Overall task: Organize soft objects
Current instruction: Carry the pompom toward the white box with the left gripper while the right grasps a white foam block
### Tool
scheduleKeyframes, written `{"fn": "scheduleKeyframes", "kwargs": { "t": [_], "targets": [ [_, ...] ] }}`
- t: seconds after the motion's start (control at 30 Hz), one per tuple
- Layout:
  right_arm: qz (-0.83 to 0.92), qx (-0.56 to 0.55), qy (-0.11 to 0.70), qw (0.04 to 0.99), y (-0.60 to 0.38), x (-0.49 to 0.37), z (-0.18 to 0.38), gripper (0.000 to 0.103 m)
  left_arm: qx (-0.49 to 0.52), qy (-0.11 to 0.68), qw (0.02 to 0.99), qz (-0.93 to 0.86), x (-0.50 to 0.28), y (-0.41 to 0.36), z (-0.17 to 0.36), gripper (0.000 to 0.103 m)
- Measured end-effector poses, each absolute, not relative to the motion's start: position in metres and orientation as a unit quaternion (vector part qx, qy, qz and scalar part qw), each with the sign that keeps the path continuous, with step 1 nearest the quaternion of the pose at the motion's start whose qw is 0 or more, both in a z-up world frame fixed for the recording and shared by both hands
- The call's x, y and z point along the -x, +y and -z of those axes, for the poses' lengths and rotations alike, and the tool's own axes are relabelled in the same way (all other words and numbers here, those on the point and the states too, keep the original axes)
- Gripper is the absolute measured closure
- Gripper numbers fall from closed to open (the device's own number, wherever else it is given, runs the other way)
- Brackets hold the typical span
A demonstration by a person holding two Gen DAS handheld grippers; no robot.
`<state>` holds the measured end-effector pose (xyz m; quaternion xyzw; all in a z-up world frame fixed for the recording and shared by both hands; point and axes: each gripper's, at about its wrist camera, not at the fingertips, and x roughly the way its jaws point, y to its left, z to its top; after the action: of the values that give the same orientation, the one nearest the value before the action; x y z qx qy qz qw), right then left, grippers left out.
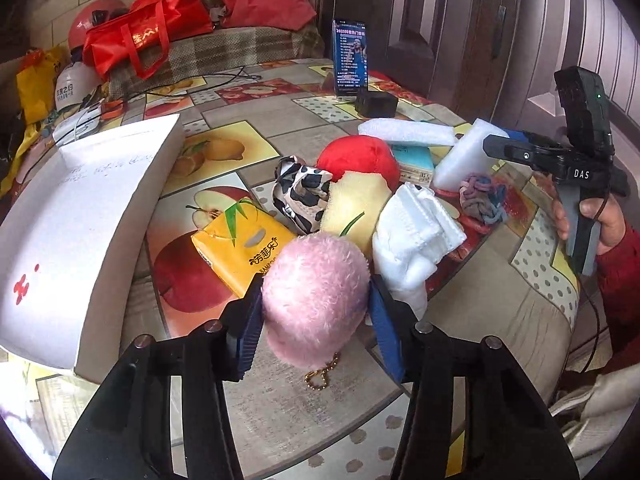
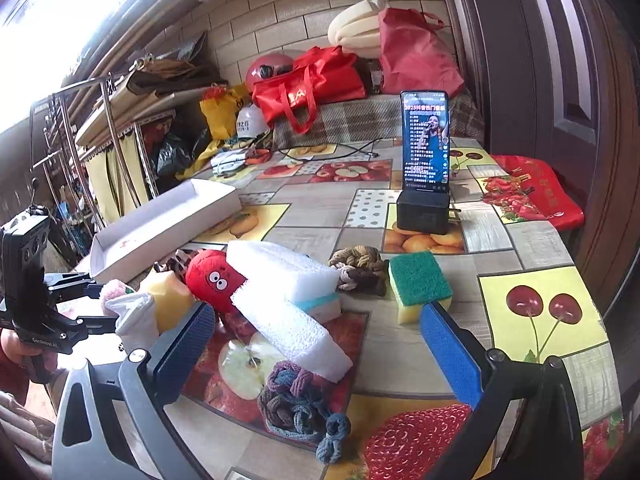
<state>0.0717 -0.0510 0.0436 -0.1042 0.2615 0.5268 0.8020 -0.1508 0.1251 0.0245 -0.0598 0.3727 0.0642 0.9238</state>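
Meanwhile left gripper (image 1: 316, 312) fingers clamp the pink pompom (image 1: 316, 292) (right gripper (image 2: 316, 344) fingers spread, empty) beside the white box (image 1: 72, 216).

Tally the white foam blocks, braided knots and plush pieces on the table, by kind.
White foam blocks: 2, upper foam block and lower foam block
Braided knots: 2, brown knot and purple-blue knot
Plush pieces: 2, red plush and pink pom-pom
Total: 6

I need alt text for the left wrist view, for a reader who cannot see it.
The left gripper clamps a pink pompom above a fruit-print table. Behind it lie a tissue pack, a red plush and foam blocks; a white box lies at left.
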Motion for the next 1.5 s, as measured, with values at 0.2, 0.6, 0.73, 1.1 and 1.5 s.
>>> {"fn": "scheduleKeyframes", "kwargs": {
  "t": [0.2, 0.6, 0.73, 1.1, 1.5],
  "targets": [
    [-0.529, 0.144, 0.255, 0.796, -0.041, -0.065, -0.039, 0.066, 0.047, 0.362, 0.930, -0.049, 0.152, 0.120, -0.026, 0.062],
    [-0.539, 0.084, 0.065, 0.835, -0.070, -0.002, -0.079, 0.084, 0.050, 0.140, 0.971, -0.188, 0.222, 0.144, -0.066, 0.062],
    [-0.562, 0.068, 0.078, 0.821, -0.057, 0.006, -0.078, 0.084, 0.064, 0.107, 0.963, -0.239, 0.241, 0.166, -0.068, 0.062],
    [-0.629, 0.092, 0.080, 0.768, 0.010, 0.067, -0.066, 0.084, 0.059, 0.050, 0.938, -0.338, 0.271, 0.212, -0.069, 0.062],
    [-0.672, 0.070, 0.094, 0.731, 0.093, 0.113, -0.061, 0.084, 0.099, 0.077, 0.904, -0.408, 0.273, 0.291, -0.055, 0.062]
  ]
}}
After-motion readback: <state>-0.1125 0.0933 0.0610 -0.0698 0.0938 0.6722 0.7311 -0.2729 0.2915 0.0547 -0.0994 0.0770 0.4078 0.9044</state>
